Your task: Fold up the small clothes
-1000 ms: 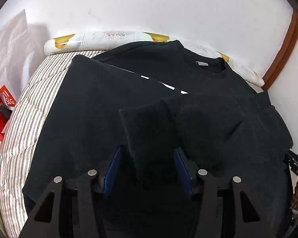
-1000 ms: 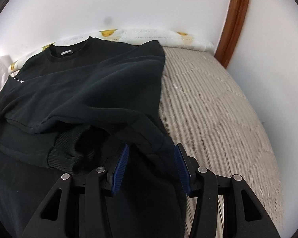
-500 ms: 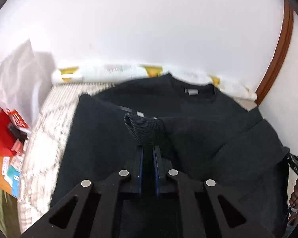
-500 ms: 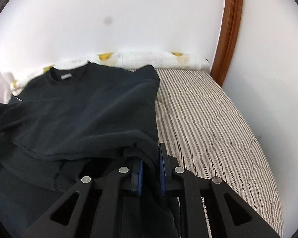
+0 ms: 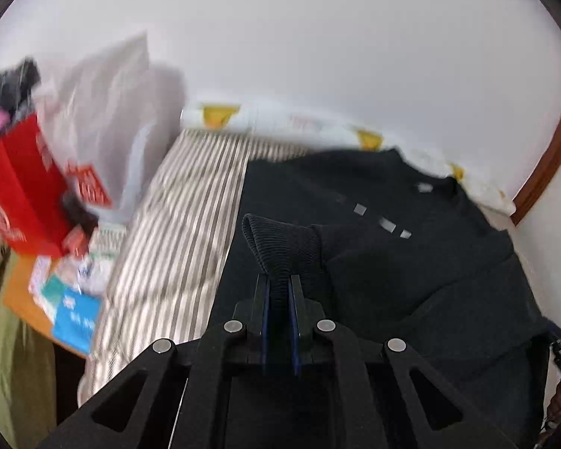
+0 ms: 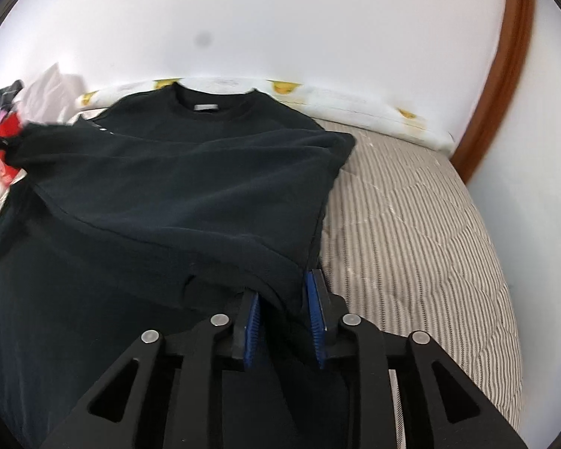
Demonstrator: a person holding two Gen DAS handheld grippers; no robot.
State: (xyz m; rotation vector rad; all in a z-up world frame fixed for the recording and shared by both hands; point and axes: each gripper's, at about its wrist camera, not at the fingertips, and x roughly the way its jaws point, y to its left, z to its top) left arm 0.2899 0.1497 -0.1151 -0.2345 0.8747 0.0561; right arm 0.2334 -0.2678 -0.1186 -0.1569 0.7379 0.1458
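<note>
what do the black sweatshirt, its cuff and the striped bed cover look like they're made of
Black sweatshirt: soft matte knit, probably cotton fleece; it drapes in gentle folds with no shine.
Cuff, pinched in the left gripper: ribbed stretch knit, fine parallel ridges showing.
Striped bed cover: quilted woven fabric, likely cotton; stitched lines cross the stripes.

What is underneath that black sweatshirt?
A striped mattress lies under the black sweatshirt, showing on both sides. Anything else beneath the sweatshirt is covered and cannot be seen.

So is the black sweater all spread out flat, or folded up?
Partly folded. The black sweater has one side flapped over its body on the striped bed, and the left claw pinches its ribbed cuff.
</note>
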